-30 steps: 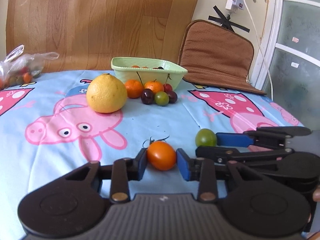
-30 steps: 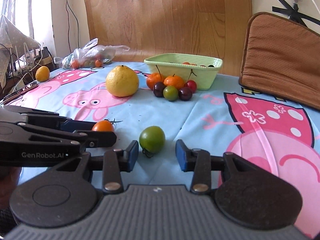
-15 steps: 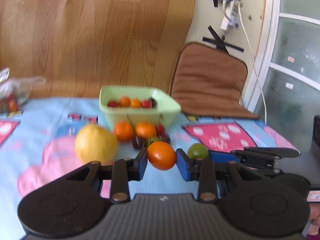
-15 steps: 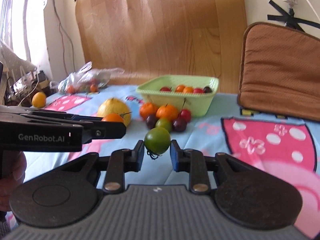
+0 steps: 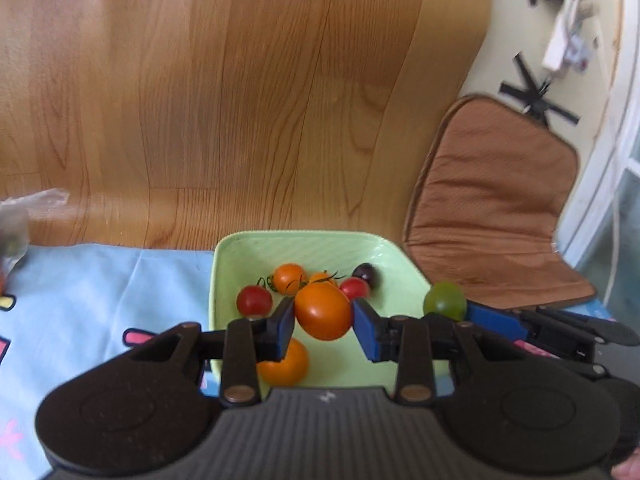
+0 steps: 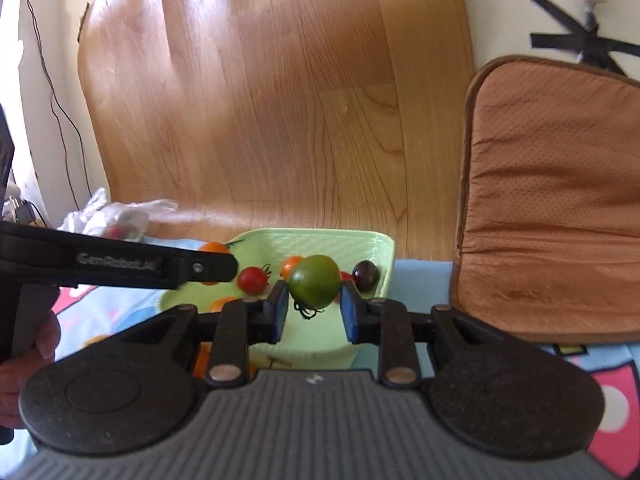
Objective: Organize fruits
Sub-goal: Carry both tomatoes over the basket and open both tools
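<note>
My left gripper (image 5: 323, 320) is shut on an orange tomato (image 5: 322, 310) and holds it above the light green bowl (image 5: 304, 246). My right gripper (image 6: 314, 306) is shut on a green tomato (image 6: 314, 281) and holds it over the same bowl (image 6: 316, 240). The green tomato also shows in the left wrist view (image 5: 445, 301), by the bowl's right rim. The bowl holds red (image 5: 254, 300), orange (image 5: 289, 277) and dark (image 5: 366, 273) small fruits. The left gripper's arm (image 6: 120, 266) crosses the right wrist view on the left.
An orange fruit (image 5: 285, 362) lies on the blue cartoon cloth (image 5: 100, 292) before the bowl. A brown cushion (image 5: 492, 208) leans at the right. A wooden board (image 5: 240, 100) stands behind. A plastic bag of fruit (image 6: 116, 220) lies at the far left.
Both grippers have lifted their tomatoes off the cloth and carried them forward to above the bowl. The bowl is now seen from above.
</note>
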`<state>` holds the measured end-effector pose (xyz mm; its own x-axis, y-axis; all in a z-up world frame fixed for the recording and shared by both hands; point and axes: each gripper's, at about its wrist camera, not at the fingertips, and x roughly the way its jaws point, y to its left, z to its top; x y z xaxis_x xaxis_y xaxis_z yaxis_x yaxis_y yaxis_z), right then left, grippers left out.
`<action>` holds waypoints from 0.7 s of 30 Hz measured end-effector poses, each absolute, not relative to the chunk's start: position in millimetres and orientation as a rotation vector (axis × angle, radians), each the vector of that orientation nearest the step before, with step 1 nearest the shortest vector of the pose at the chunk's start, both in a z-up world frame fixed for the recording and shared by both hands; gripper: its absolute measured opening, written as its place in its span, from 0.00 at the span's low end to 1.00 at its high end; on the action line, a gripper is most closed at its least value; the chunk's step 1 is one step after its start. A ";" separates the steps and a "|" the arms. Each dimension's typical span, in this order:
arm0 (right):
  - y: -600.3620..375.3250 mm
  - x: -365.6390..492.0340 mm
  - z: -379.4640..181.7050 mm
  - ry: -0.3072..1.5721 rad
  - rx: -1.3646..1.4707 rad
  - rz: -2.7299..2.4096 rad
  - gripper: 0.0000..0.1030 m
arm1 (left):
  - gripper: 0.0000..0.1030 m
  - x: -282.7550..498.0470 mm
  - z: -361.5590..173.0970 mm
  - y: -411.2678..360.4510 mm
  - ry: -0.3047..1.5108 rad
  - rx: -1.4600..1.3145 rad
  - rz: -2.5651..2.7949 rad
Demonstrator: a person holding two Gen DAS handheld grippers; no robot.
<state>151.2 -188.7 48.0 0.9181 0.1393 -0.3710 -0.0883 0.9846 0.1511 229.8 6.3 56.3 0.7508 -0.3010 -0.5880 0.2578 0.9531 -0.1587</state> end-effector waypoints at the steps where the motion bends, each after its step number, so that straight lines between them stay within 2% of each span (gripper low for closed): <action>1: -188.1 155.1 45.6 0.392 0.129 0.115 0.31 | 0.31 233.6 53.5 3.9 0.664 -0.063 -0.298; 6: -197.5 150.6 44.6 0.367 0.170 0.122 0.32 | 0.38 229.4 50.1 2.5 0.645 -0.053 -0.306; 14: -209.9 117.7 63.5 0.346 0.168 0.192 0.32 | 0.37 174.0 69.2 26.2 0.572 -0.140 -0.352; 21: -184.4 79.7 35.5 0.456 -0.020 0.297 0.31 | 0.36 124.3 40.4 15.7 0.631 -0.116 -0.427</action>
